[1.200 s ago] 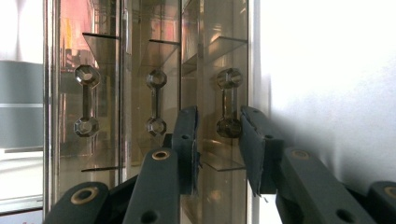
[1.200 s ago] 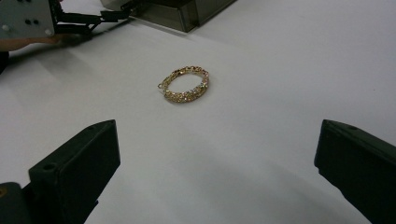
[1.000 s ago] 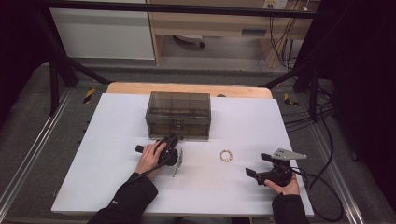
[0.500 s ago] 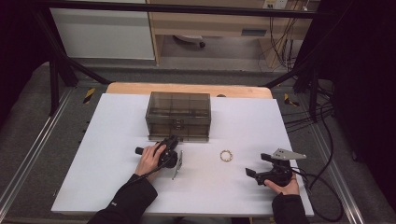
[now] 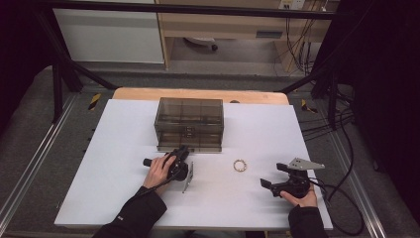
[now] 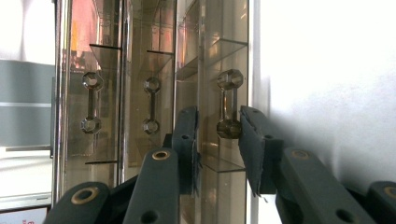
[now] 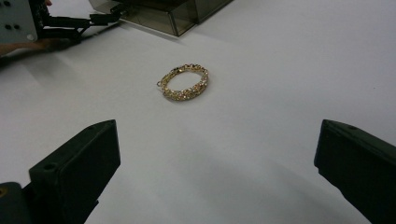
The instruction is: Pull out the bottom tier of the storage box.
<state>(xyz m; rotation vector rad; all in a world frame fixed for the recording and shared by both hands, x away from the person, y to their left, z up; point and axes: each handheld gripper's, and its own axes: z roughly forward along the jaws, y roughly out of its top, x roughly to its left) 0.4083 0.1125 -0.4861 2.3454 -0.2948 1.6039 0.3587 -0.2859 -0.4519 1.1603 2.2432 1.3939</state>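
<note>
A smoky see-through drawer box (image 5: 188,123) stands at the back middle of the white table (image 5: 109,148). My left gripper (image 5: 183,150) points at its lowest drawer front. In the left gripper view the left gripper (image 6: 218,119) straddles that drawer's clear bar handle (image 6: 229,103), jaws apart, with a gap on one side of the handle. A gold chain bracelet (image 5: 240,165) lies flat on the table to the right of the box. My right gripper (image 5: 271,174) rests near the front right, open, aimed at the bracelet (image 7: 183,82), which lies well ahead of the right gripper (image 7: 217,140).
The box has two more drawers with the same handles (image 6: 91,102). A wooden table edge (image 5: 148,93) shows behind the white sheet. Cables (image 5: 341,173) trail off the right side. Metal rails (image 5: 29,168) run along both sides.
My left gripper has shifted very slightly at the drawer front. The right gripper and the bracelet have not moved.
</note>
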